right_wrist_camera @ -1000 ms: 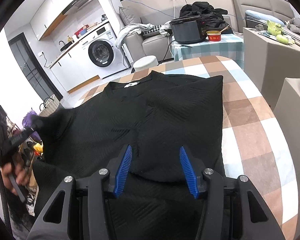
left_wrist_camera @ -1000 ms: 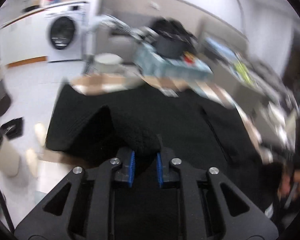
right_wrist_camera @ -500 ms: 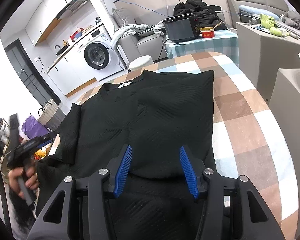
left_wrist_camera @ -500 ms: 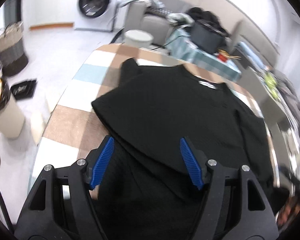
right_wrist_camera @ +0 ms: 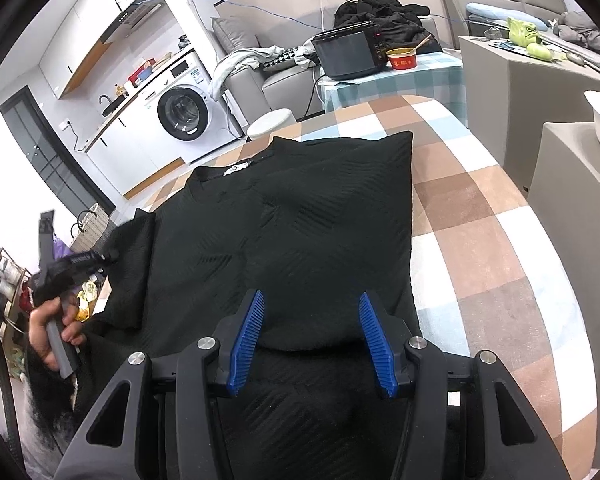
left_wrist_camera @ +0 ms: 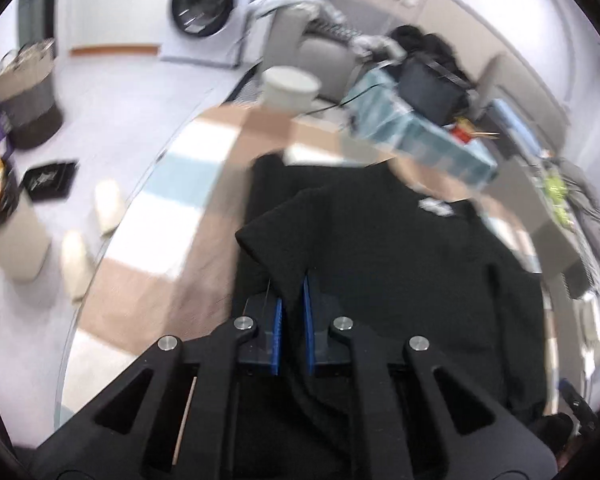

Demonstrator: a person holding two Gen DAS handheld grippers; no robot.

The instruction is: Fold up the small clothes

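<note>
A black textured knit top lies spread on the checked brown, white and blue tabletop. The left tongs are clamped on a fold at its left edge, lifting it. The right tongs hover spread apart just above its folded right half.

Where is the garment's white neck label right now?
In the right wrist view, the white label sits at the black garment's far collar edge, nearest the washing machine.
</note>
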